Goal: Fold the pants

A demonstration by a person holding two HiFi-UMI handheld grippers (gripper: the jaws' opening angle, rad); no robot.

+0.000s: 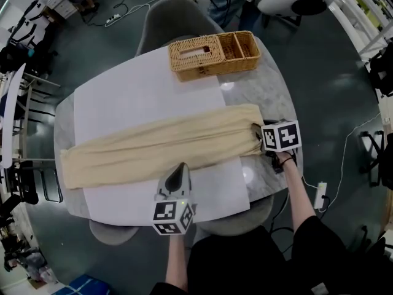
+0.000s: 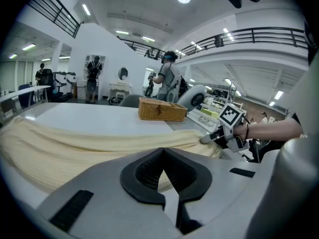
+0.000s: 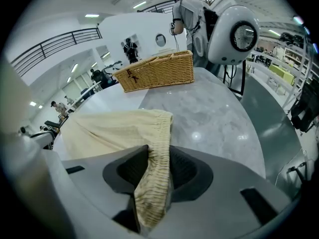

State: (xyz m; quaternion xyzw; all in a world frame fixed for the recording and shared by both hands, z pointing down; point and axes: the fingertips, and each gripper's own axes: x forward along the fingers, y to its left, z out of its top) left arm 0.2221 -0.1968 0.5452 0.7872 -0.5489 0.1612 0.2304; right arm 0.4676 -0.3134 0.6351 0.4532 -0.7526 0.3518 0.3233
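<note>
Cream pants (image 1: pixel 153 146) lie lengthwise across a white sheet (image 1: pixel 123 97) on the table, legs to the left, elastic waistband (image 3: pixel 158 133) at the right. My right gripper (image 1: pixel 258 131) stands at the waist end, and in the right gripper view its jaws (image 3: pixel 149 188) are shut on a bunched, lifted piece of the waistband. My left gripper (image 1: pixel 179 169) hovers at the near edge of the pants, about mid-length. Its jaws meet in the left gripper view (image 2: pixel 167 183) with nothing between them, and the pants (image 2: pixel 75 143) lie just beyond.
A wicker basket (image 1: pixel 215 54) with compartments stands at the table's far side. Bare marble tabletop (image 1: pixel 270 91) shows to the right of the sheet. Chairs stand at the far (image 1: pixel 175 17) and near sides. People stand in the background of both gripper views.
</note>
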